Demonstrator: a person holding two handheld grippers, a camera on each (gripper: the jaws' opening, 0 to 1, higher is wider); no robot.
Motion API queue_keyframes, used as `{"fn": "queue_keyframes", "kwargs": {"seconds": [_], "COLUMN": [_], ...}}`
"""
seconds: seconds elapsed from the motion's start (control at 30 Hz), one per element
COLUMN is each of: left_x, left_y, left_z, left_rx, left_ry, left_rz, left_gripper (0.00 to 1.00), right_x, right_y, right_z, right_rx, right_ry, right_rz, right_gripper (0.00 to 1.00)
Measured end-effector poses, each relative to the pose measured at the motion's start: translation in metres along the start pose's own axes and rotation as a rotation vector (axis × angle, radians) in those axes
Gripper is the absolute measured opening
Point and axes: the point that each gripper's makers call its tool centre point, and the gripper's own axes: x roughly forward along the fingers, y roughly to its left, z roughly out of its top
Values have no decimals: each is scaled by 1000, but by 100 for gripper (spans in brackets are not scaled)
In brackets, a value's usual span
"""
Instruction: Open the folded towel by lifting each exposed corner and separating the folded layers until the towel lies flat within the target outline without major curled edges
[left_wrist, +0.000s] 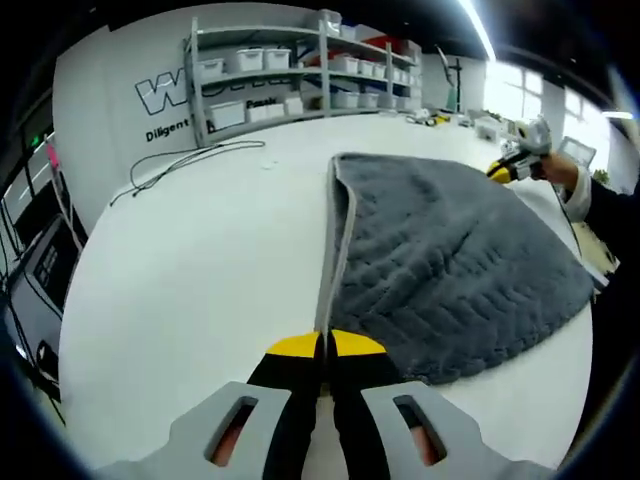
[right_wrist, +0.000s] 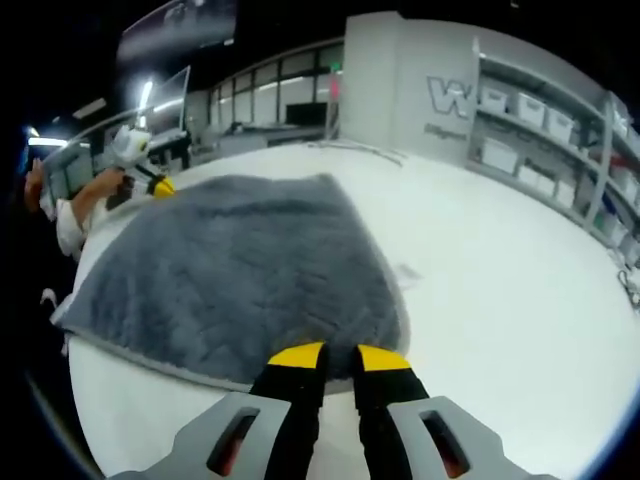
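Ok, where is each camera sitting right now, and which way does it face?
Left gripper view: rides the left tongs, shut on the grey towel edge, facing shelves; the right tongs and a sleeve show far right.
Right gripper view: rides the right tongs at the opposite edge; left tongs and a hand far left.
Both share towel, white table, shelves.

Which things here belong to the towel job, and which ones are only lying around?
For the job:
- grey towel on the white table
- left gripper, shut on a towel corner
- right gripper, at the towel's edge

Just lying about:
- black cable on the table
- shelf with white bins against the wall
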Motion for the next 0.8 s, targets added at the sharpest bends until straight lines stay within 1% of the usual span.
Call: {"fn": "queue_keyframes", "kwargs": {"seconds": [0.37, 0.8], "left_x": [8, 21], "left_y": [6, 16], "left_z": [6, 15], "left_rx": [5, 33], "left_ry": [12, 37], "left_rz": [18, 46], "left_gripper": [2, 2], "right_x": [-4, -8], "right_y": [6, 11], "right_z": [-2, -4], "right_rx": [-16, -25], "right_ry": [3, 3], "right_rz": [1, -3], "right_gripper": [8, 8]}}
